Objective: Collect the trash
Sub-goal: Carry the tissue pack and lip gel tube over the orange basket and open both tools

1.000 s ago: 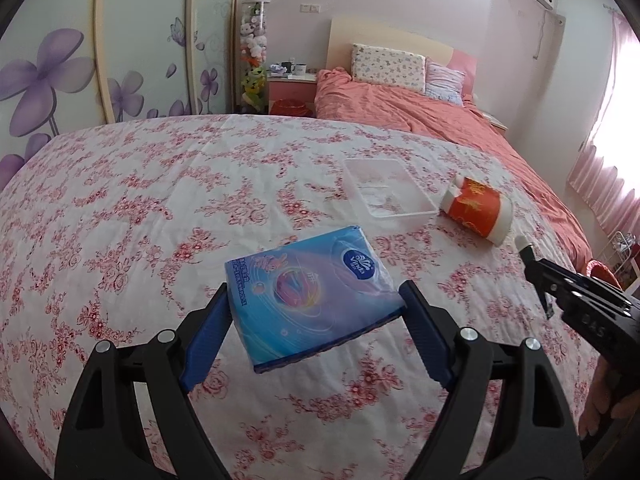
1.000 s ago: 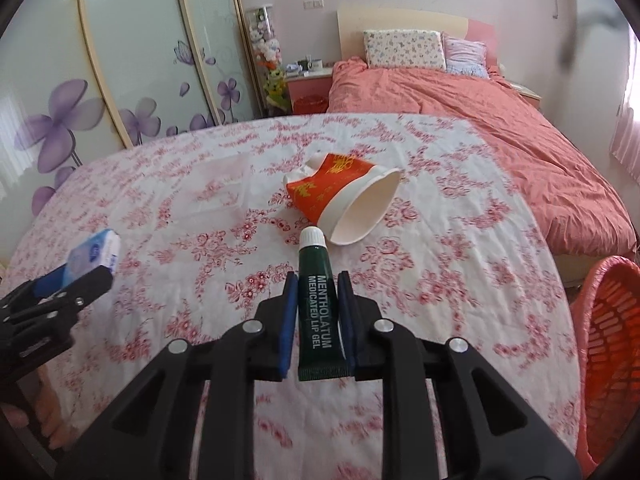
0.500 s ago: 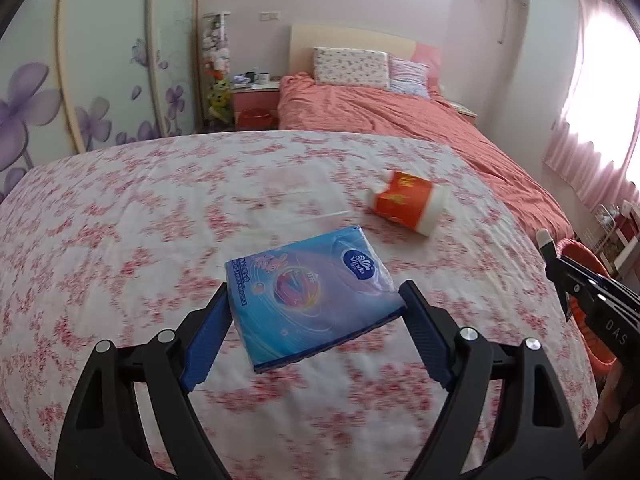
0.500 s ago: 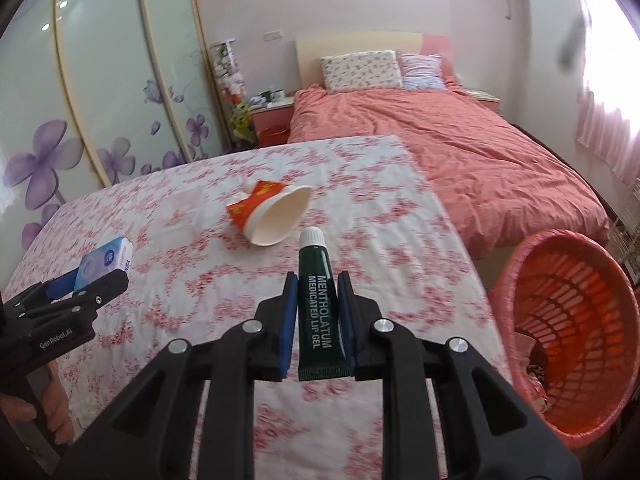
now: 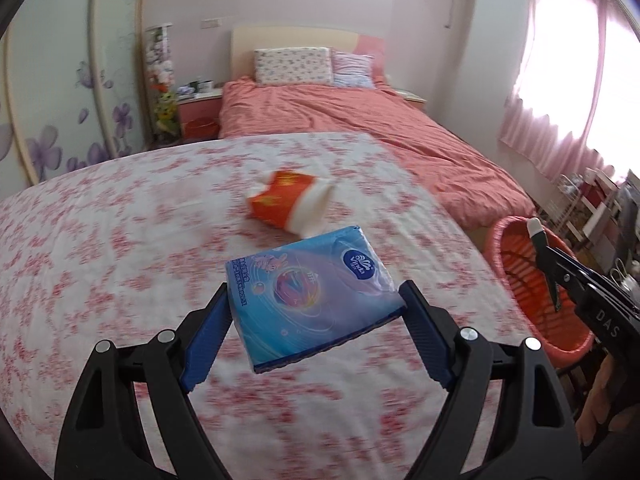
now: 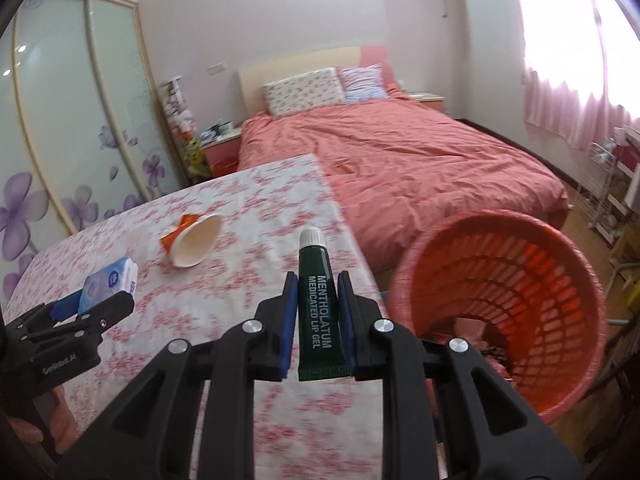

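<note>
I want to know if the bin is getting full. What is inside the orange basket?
In the orange basket, some pale and dark scraps lie at the bottom; blur hides what they are. The right gripper covers part of the bottom.

blue tissue pack (image 5: 312,296) and green tube (image 6: 319,308) held aloft, cup (image 6: 194,242) lying sideways.

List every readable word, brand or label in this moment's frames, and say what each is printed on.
"MENTHOLATUM MEDICATED LIP GEL": green tube in the right gripper.
"Vinda": blue tissue pack in the left gripper; its other print is too small to read.
"DAS": right gripper body, seen from the left wrist.
"GenRobot.AI": left gripper body, seen from the right wrist.
Orange paper cup: print blurred, unreadable.
</note>
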